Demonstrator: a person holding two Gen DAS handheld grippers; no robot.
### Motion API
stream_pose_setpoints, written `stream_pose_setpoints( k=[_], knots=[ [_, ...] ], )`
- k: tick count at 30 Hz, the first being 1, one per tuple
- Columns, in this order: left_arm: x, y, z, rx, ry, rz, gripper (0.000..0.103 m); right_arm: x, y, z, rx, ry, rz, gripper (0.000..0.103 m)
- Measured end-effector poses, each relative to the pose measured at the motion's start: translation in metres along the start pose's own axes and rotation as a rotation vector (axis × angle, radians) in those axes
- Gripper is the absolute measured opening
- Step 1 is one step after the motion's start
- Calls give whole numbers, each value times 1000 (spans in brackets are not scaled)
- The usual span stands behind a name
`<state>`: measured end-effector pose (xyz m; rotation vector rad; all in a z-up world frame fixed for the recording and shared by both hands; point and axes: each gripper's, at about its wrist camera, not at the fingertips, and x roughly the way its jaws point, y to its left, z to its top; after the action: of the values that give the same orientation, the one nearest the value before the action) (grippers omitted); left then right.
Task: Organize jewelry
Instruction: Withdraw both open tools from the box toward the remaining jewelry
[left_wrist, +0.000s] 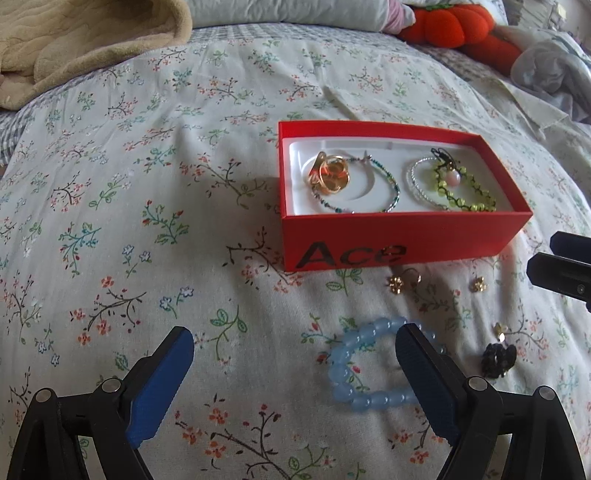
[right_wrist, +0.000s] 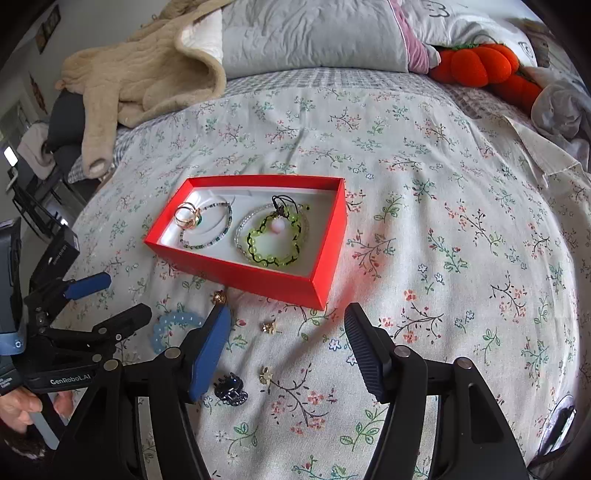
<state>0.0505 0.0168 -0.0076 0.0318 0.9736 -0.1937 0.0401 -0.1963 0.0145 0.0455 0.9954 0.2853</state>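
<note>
Left tool (left_wrist: 293, 356): jaws stand wide apart, nothing between the pads, hovering low over the floral bedspread (left_wrist: 147, 184). The blue bead bracelet (left_wrist: 354, 369) lies flat on the bedspread just off this tool's right finger, which overlaps the ring of beads in the left wrist view; whether it touches cannot be told. Judged step: pick up loose pieces from the bed and drop them into the red box (left_wrist: 399, 240), which sits open toward the middle of the bed, near edge facing the tools. Box already holds a gold ring cluster (left_wrist: 328, 173), a thin multicolour bead strand (left_wrist: 388, 195), a clear bead bracelet (left_wrist: 415, 181) and a green bead bracelet on black cord (left_wrist: 465, 192). Still out, in the strip between the box's near wall and the tools: two small gold flower earrings (left_wrist: 394, 283), a third gold piece (right_wrist: 266, 374), and a dark stone cluster (right_wrist: 231, 393). Right tool (right_wrist: 284, 339): jaws apart, empty, with the gold piece and a flower earring (right_wrist: 269, 326) lying in the gap ahead of them. For the bracelet, shift the left tool rightward so one strand of beads sits between the pads, then pinch across the beads, not the whole loop. For small earrings, come down steeply and close slowly; soft bedding may let them sink or roll. Risk: pinching fabric along with the piece.
</note>
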Motion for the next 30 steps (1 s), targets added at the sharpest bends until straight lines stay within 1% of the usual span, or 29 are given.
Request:
stream_pose_setpoints(
  k=[3, 8, 10, 15, 19, 22, 27, 30],
  knots=[
    [0, 2, -8, 14, 8, 7, 92, 2, 3, -12, -33, 13, -24, 67],
    [-1, 3, -20, 44, 16, 25, 92, 3, 8, -30, -83, 34, -39, 67],
    [-1, 3, -25, 53, 19, 32, 92, 2, 9, -37, -87, 40, -30, 67],
    [-1, -1, -33, 75, 39, 19, 92, -1, 15, -51, -96, 57, -1, 67],
    [0, -4, -34, 92, 50, 23, 92, -2, 20, -60, -113, 60, 4, 67],
    [1, -5, -35, 93, 56, 26, 92, 1, 23, -66, -106, 63, 27, 67],
    [2, -5, -35, 92, 66, 25, 92, 7, 32, -70, -122, 63, 54, 67],
    [3, -4, -36, 95, 70, 29, 92, 13, 34, -72, -111, 81, 77, 67]
  ],
)
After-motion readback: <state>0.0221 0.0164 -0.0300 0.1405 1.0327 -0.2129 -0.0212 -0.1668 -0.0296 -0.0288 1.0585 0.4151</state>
